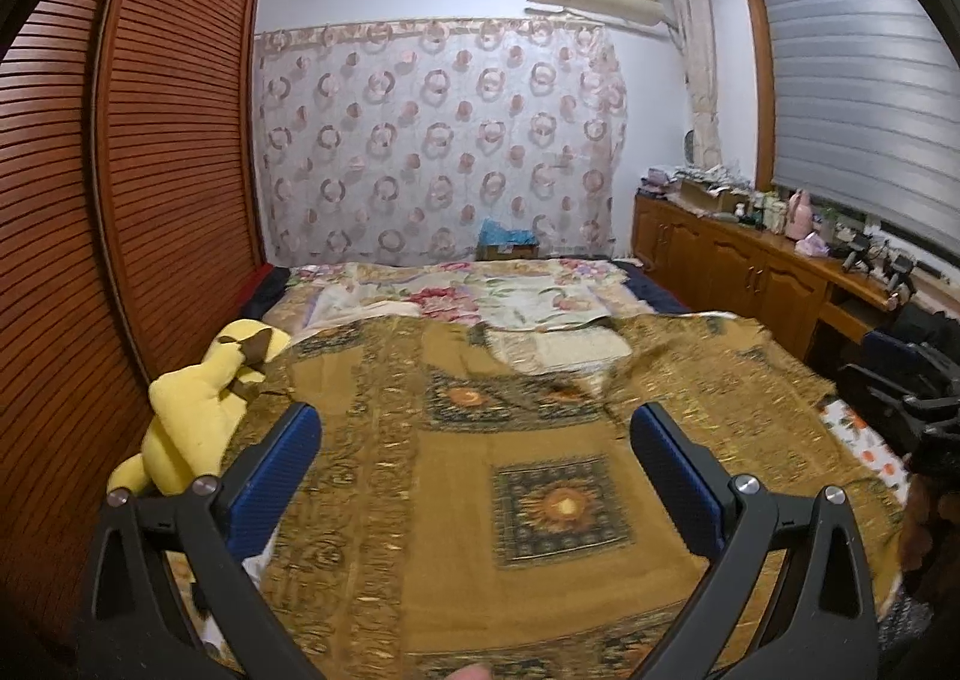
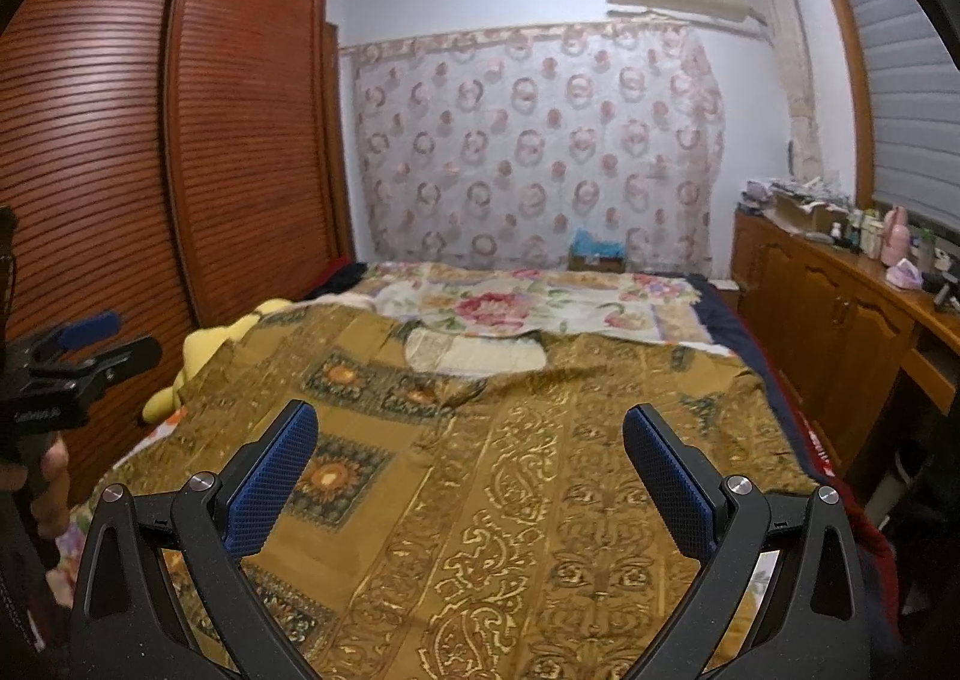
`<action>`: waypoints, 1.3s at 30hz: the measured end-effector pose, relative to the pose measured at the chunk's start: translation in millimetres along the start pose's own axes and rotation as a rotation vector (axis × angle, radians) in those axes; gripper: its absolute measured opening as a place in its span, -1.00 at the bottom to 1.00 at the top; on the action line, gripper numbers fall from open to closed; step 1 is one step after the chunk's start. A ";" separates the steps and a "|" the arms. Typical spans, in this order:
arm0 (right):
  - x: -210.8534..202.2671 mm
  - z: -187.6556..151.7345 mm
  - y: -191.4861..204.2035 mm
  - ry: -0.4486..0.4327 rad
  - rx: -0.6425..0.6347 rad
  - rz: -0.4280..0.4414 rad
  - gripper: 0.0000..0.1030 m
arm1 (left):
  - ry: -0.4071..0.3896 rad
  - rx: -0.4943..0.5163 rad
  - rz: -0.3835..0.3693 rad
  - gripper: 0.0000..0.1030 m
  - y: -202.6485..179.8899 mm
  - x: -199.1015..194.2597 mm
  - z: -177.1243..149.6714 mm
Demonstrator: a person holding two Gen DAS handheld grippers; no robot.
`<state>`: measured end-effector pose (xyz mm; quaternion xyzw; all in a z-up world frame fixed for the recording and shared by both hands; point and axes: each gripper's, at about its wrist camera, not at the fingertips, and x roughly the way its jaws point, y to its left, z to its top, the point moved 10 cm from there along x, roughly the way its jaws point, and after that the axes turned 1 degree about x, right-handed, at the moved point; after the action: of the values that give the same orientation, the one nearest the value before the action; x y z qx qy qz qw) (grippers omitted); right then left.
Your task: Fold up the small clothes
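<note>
Both wrist views low over foot of bed (image 1: 540, 500), facing along it toward circle-print curtain (image 1: 432, 140). Left view nearer wardrobe (image 1: 150, 170); right view further from it. Shared: bed (image 2: 540, 470), curtain (image 2: 528, 140), wardrobe (image 2: 210, 140).

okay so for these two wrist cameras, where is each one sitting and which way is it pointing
Left wrist: on the left gripper, jaws open, over the near end of the gold bedspread, facing the floral curtain; yellow plush toy at left, a fingertip at the bottom edge.
Right wrist: on the right gripper, jaws open, facing the same way from further right; the left gripper shows at its left.
Shared: bedspread, curtain, plush toy, wardrobe.
</note>
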<state>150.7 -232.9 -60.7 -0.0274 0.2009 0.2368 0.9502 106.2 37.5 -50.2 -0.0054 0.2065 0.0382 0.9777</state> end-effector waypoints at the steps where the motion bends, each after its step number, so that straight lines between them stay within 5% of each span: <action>1: 5.3 -0.5 1.0 0.009 -0.004 0.007 1.00 | 0.011 0.007 0.011 1.00 4.9 3.5 -2.3; 24: 79.6 -54.5 44.2 0.199 -0.078 0.142 1.00 | 0.251 -0.112 0.011 1.00 136.1 77.9 -66.0; 29: 85.4 -66.8 53.6 0.239 -0.099 0.175 1.00 | 0.328 -0.161 -0.011 0.83 162.4 105.4 -89.6; 39: 88.1 -68.9 66.5 0.255 -0.113 0.212 0.99 | 0.468 -0.230 -0.036 0.16 200.3 147.5 -117.1</action>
<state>165.8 -145.5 -155.8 -0.0892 0.3077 0.3412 0.8837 178.1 244.8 -215.9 -0.1292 0.4210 0.0417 0.8969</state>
